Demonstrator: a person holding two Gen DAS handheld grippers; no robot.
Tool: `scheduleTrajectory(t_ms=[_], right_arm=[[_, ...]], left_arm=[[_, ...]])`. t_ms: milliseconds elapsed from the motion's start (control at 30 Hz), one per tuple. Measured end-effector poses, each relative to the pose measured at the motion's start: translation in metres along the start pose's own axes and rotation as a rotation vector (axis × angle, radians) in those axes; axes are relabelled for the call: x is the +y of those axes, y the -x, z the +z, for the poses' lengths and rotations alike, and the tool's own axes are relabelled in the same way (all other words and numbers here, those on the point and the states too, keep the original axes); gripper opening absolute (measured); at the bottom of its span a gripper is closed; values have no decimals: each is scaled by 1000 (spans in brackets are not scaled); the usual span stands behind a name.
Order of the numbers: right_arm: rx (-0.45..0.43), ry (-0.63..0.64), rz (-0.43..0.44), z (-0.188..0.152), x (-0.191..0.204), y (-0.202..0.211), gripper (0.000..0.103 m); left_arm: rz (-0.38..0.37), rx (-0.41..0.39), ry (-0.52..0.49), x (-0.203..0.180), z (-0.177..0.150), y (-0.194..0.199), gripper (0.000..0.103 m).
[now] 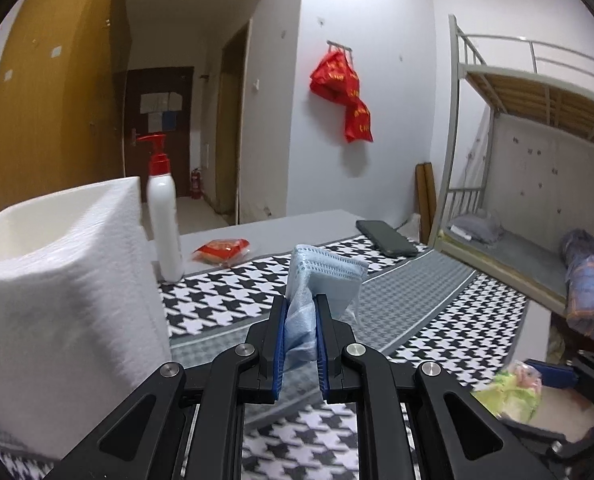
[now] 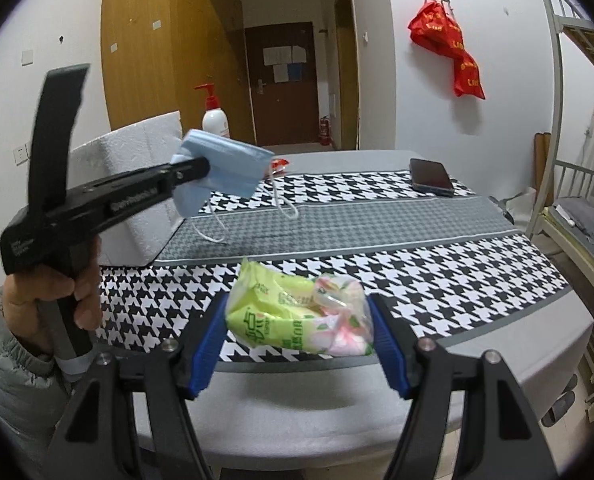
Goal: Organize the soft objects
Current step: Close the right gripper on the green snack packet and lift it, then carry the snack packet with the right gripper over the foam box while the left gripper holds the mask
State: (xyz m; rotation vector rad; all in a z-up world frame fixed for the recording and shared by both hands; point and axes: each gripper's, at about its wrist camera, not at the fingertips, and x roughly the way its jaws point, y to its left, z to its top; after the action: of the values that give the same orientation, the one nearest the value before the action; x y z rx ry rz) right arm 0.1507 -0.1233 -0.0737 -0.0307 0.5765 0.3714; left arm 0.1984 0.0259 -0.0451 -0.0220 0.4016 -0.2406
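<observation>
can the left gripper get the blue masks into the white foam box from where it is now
Probably yes. The left gripper, shut on the folded pale blue face masks, hangs above the houndstooth cloth right beside the open-topped white foam box. Nothing stands between them; the white pump bottle with red top sits behind the box corner.

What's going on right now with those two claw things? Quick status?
Left gripper shut on blue face masks, held above the table beside the white foam box. Right gripper holds green tissue pack. Nothing blocking the box.
</observation>
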Motion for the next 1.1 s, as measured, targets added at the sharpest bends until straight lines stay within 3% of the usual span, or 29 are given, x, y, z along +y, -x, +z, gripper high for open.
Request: scheduleTrajectory(t_ms=[233,1100], right_arm=[[-28,14,8,2,8,10,72],[-26,123,149,1,84,5,72]], left_arm=[[19,-7,-18,-9,-26,46,14],[200,-42,95,37,-60,127,14]])
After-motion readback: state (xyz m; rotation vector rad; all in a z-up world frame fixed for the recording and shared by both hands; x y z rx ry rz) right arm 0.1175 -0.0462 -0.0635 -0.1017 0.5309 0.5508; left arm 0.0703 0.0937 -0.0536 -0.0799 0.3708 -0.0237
